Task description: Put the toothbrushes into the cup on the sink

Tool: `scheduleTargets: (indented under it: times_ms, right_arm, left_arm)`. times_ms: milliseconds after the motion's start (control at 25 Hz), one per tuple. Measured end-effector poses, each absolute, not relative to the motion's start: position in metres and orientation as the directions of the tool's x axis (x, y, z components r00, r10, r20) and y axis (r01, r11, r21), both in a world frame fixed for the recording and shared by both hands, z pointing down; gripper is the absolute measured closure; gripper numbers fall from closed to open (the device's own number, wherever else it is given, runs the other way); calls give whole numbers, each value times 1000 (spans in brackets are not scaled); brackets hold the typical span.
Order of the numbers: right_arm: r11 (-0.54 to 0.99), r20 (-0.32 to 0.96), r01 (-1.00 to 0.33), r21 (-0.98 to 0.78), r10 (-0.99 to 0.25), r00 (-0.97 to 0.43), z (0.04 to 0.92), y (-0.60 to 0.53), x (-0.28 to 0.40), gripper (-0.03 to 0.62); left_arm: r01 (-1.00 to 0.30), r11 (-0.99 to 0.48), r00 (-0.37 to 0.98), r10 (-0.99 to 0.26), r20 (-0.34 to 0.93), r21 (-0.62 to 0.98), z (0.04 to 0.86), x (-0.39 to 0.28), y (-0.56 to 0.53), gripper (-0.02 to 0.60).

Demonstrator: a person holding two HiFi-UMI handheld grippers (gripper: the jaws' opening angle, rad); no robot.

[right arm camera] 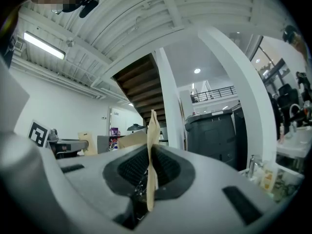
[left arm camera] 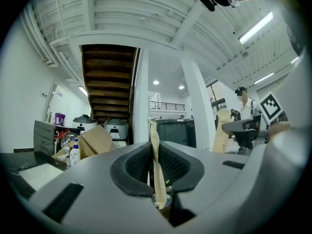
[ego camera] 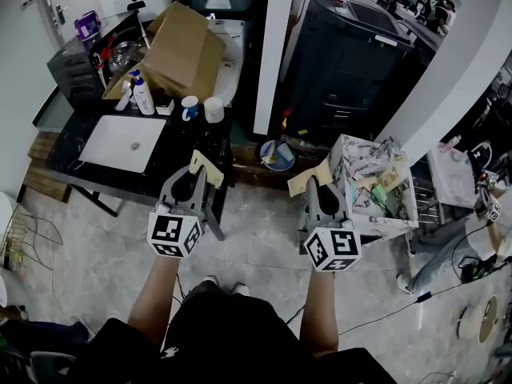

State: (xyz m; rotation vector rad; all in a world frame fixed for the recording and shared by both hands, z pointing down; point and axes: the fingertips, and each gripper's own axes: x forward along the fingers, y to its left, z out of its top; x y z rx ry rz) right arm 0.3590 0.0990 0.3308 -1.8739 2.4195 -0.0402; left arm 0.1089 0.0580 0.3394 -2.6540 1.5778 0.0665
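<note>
left hand-held gripper (ego camera: 194, 176) clenched on flat tan card-like toothbrush pack (ego camera: 208, 169), right hand-held gripper (ego camera: 320, 189) clenched on second tan toothbrush pack (ego camera: 306, 180), both over grey floor (ego camera: 256, 238), well apart from white cup (ego camera: 214, 110) near white rectangular sink (ego camera: 120, 144) on black surface (ego camera: 188, 140)

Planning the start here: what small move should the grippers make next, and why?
Probably carry the left gripper forward toward the sink counter: both it and the right gripper are shut and empty, away from the white cup, and no toothbrush can be made out.
</note>
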Motion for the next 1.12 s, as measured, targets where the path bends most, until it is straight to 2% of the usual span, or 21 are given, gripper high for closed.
scheduleTargets:
  times_ms: [600, 1120]
  right_arm:
    - [370, -42, -926, -81, -929, -367, 335, 88, 302, 571]
    - [329, -47, -941, -79, -944, -327, 327, 74, 246, 571]
  left_arm:
    - [-920, -392, 393, -917, -72, -33, 337, 60, 73, 540]
    - [-903, -429, 431, -899, -76, -35, 332, 2, 50, 540]
